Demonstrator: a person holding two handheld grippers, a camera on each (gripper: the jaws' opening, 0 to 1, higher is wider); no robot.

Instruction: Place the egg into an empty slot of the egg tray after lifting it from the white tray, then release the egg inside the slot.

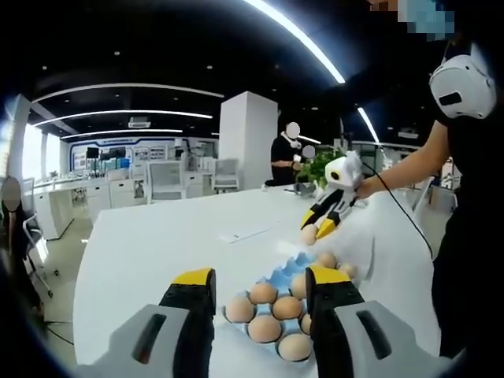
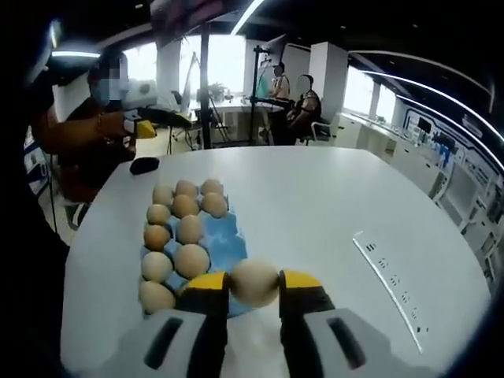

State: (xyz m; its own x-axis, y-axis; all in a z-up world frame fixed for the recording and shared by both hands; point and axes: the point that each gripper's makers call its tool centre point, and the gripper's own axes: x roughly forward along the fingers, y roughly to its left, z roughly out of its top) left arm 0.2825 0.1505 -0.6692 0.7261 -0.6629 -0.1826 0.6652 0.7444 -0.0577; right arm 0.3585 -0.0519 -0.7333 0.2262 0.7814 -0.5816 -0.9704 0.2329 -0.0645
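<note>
Right hand-held gripper clamped on the egg, low centre of the right gripper view, just at the near edge of the blue egg tray on the white surface. Left hand-held gripper spread apart, hovering over the tray, lower centre.

It is an open office: long ceiling light strips, white desks, office chairs and a big white table.

office | white table | white pillar | ceiling light strips
</note>
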